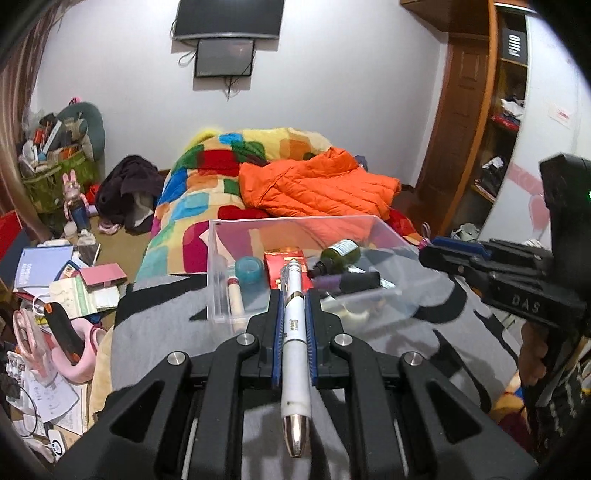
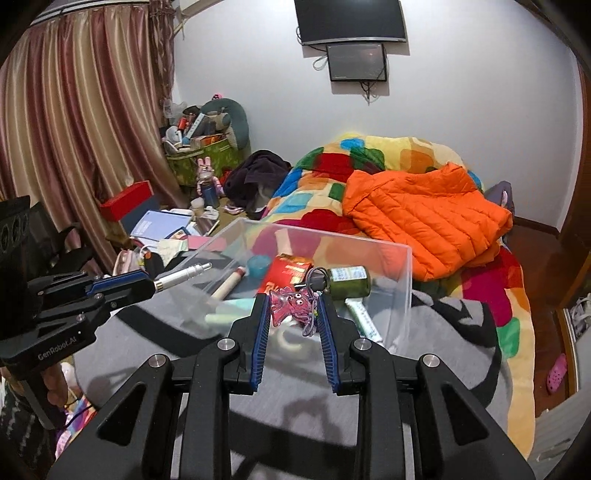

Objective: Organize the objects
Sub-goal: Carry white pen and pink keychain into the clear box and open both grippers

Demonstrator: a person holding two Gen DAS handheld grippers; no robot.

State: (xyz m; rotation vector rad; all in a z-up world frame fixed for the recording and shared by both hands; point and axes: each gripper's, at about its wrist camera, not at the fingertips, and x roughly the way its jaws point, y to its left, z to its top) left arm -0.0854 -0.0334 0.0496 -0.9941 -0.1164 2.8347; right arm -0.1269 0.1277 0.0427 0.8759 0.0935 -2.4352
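My left gripper (image 1: 294, 293) is shut on a white pen (image 1: 294, 343) that lies along its fingers, metal tip toward the camera. In the right wrist view the same left gripper (image 2: 147, 282) enters from the left with the pen (image 2: 183, 277) sticking out over the bin. My right gripper (image 2: 293, 299) is shut on a pink translucent keychain charm (image 2: 291, 304) with a thin cord. Both hang just before a clear plastic bin (image 1: 218, 266) on a grey and black blanket (image 1: 155, 332). The bin (image 2: 402, 291) holds a green bottle (image 2: 349, 282), a red packet (image 2: 286, 271), a teal jar (image 2: 258, 266) and tubes.
Behind the bin, an orange puffer jacket (image 1: 317, 188) lies on a colourful quilt (image 2: 369, 155) covering the bed. Books, a pink item and a green basket (image 1: 55, 177) crowd the floor at left. Curtains (image 2: 74, 110), a wall screen (image 2: 351, 22) and a wooden wardrobe (image 1: 465, 122) surround the bed.
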